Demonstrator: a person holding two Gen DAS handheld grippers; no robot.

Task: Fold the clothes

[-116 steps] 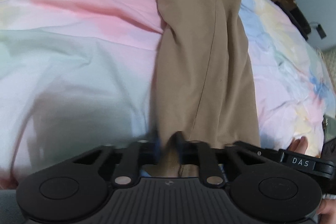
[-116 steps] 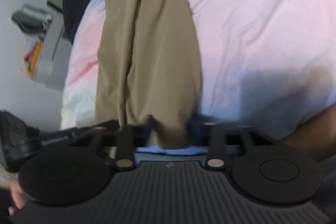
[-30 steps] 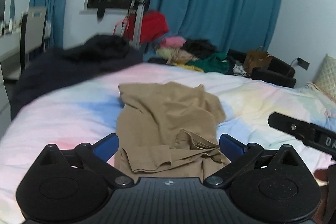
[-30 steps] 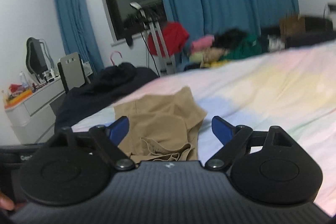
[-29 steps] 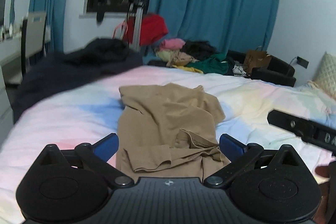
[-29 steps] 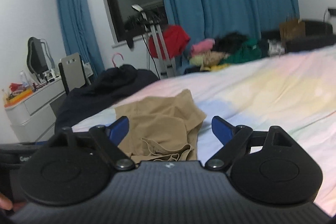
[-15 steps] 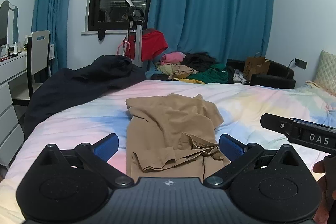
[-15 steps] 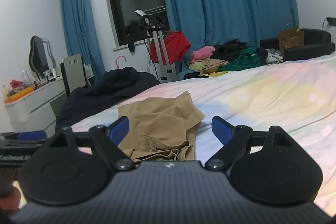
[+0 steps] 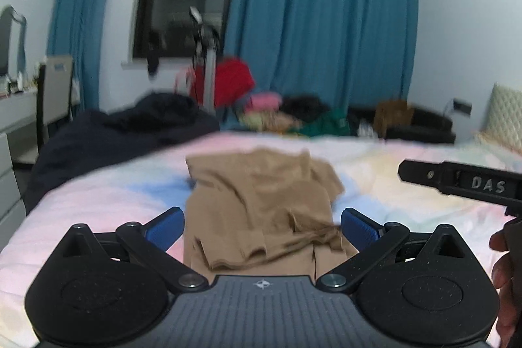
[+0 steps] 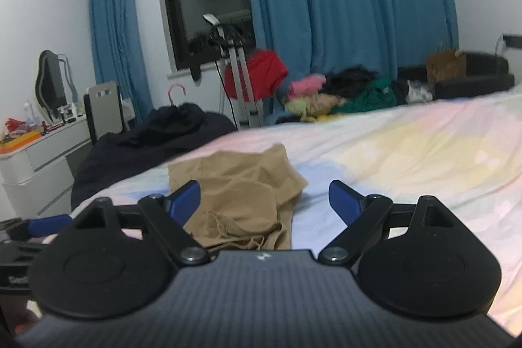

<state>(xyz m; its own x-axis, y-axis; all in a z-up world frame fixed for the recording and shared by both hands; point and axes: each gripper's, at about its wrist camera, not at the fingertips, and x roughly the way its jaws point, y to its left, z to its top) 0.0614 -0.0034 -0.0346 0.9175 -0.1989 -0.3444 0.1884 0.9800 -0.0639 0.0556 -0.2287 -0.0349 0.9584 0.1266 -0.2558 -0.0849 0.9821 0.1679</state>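
Observation:
Tan trousers [image 9: 257,207] lie folded over on the pastel bed cover [image 9: 98,194], near end bunched. My left gripper [image 9: 262,225] is open and empty, held above the near end of the trousers. In the right wrist view the same trousers [image 10: 238,194] lie ahead and left of centre. My right gripper [image 10: 264,199] is open and empty above their near edge. The right gripper's body [image 9: 463,183] shows at the right of the left wrist view.
A dark garment [image 10: 156,139] is heaped on the bed's far left corner. Beyond the bed are a pile of coloured clothes [image 10: 342,97], a stand with a red garment [image 10: 257,77], blue curtains and a window. A white dresser and chair [image 10: 42,158] stand at left.
3.9 s ago both grippers were shut on the trouser ends, low over the bed. Now both are open, raised and pulled back; the trousers lie doubled over. The last second shows only slight drift.

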